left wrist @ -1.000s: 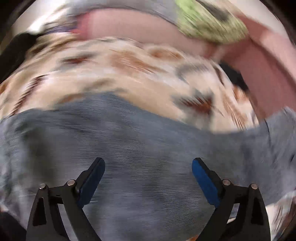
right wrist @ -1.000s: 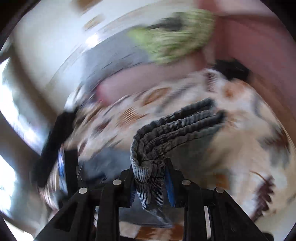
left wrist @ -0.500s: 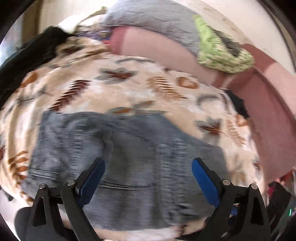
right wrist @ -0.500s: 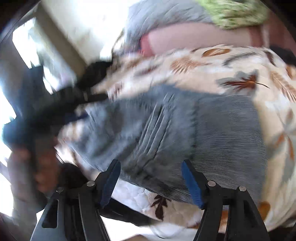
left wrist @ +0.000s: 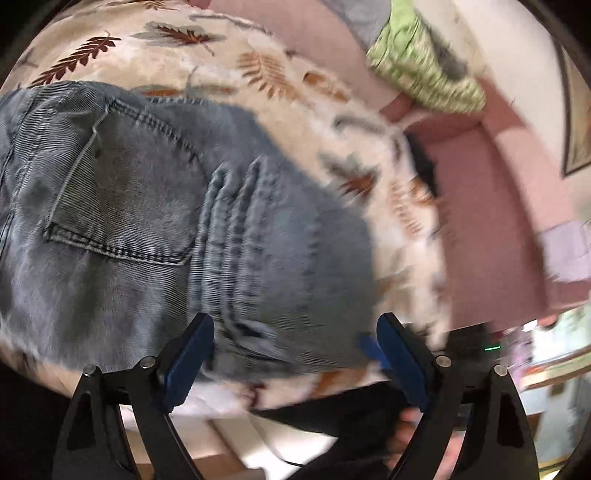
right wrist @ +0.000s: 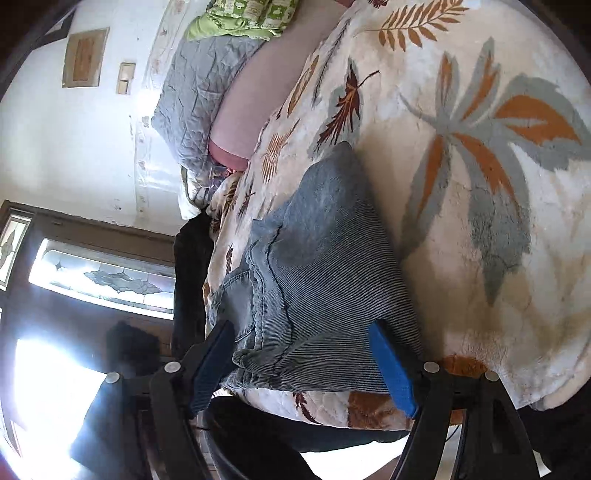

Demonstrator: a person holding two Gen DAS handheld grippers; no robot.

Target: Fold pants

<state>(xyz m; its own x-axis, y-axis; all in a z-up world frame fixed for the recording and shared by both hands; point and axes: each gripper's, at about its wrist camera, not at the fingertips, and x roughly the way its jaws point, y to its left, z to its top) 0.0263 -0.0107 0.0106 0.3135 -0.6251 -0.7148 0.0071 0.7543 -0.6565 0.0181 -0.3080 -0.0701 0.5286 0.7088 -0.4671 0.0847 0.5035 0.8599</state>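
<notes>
Folded grey-blue corduroy pants [left wrist: 155, 206] lie on the leaf-print blanket [left wrist: 295, 85], both grippers spread wide above them.

The left gripper [left wrist: 295, 362] has its blue-padded jaws far apart with nothing between them — it hangs over the blanket's near edge, the pants' back pocket [left wrist: 118, 192] and stacked hems just beyond. The right gripper [right wrist: 301, 365] is equally wide and holds nothing; the pants' folded near edge shows between its pads, though contact cannot be told. The pants [right wrist: 317, 266] sit at the blanket's [right wrist: 480, 155] near side, well apart from the green pillow [right wrist: 243, 16] and grey quilt [right wrist: 199, 96] at its far end.
</notes>
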